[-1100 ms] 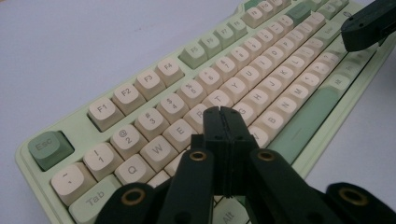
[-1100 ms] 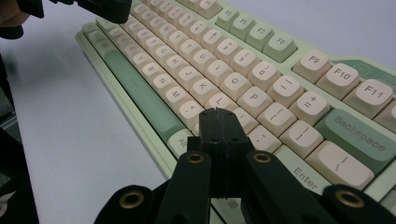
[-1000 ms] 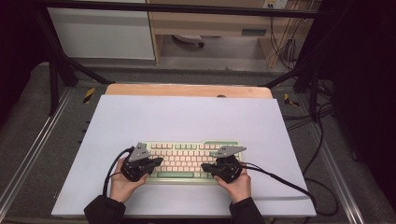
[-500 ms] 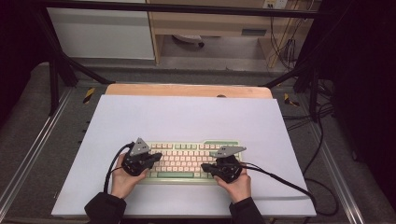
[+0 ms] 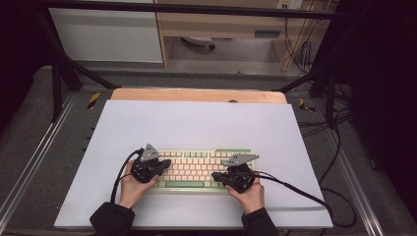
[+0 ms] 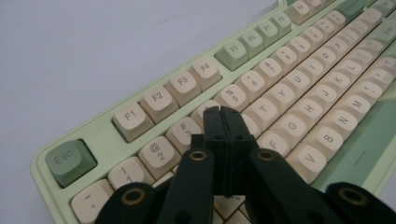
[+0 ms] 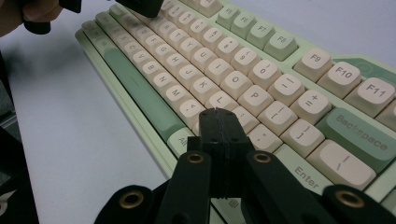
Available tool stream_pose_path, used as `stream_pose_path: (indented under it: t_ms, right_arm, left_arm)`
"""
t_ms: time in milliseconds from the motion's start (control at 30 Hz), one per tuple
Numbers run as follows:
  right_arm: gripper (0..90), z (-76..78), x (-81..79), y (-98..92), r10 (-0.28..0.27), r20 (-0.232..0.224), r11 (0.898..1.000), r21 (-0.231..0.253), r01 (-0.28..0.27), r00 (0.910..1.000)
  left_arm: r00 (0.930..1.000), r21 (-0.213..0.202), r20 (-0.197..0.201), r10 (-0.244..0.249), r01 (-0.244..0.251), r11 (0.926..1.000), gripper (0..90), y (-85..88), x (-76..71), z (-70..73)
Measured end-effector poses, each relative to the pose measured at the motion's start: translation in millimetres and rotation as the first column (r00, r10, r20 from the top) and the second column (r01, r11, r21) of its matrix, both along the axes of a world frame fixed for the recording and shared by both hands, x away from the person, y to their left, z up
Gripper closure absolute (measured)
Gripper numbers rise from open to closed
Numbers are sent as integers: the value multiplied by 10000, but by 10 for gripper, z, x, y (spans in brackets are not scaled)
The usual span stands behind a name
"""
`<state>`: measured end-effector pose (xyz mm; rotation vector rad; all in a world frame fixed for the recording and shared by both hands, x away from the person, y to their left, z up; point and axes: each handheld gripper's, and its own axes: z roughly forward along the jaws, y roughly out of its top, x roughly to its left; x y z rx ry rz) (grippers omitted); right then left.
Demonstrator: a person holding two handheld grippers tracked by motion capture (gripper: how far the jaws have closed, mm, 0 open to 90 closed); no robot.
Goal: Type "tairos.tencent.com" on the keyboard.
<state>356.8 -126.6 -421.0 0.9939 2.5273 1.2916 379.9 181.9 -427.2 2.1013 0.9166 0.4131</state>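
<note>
A pale green keyboard [image 5: 196,167] with cream and green keys lies near the front of the white table top [image 5: 196,123]. My left gripper [image 5: 166,162] is held over its left end, jaws pressed shut with nothing between them. In the left gripper view the left gripper [image 6: 223,113] tips sit just above the number and upper letter rows of the keyboard [image 6: 280,70]. My right gripper [image 5: 216,176] is over the right end, also shut and empty. Its tip [image 7: 218,113] hovers by the keys left of Enter on the keyboard [image 7: 201,56]. Whether either tip touches a key is unclear.
A wooden strip [image 5: 196,95] runs along the table's back edge. A black cable [image 5: 295,189] trails right from the right gripper and off the table. Metal rails [image 5: 39,147] flank the table. The left gripper [image 7: 140,7] shows at the top of the right gripper view.
The left gripper has shifted slightly farther onto the keyboard, away from the person. The right gripper has stayed about where it was.
</note>
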Motion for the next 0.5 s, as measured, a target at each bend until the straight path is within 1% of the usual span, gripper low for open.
stream_pose_path:
  t_ms: [233, 300, 500]
  right_arm:
    - [900, 2, 0, -3, 14, 56, 10000, 5, -14, 10000]
    - [900, 1, 1, -2, 17, 45, 10000, -11, -16, 10000]
    - [900, 1, 0, -2, 26, 24, 10000, 3, -26, 10000]
  left_arm:
    - [10000, 40, 12, -77, 77, 10000, 896, -17, -3, -23]
    - [10000, 116, -42, -89, 90, 9999, 896, -21, 3, -37]
    - [9999, 14, 6, -132, 132, 9999, 896, -13, -16, -31]
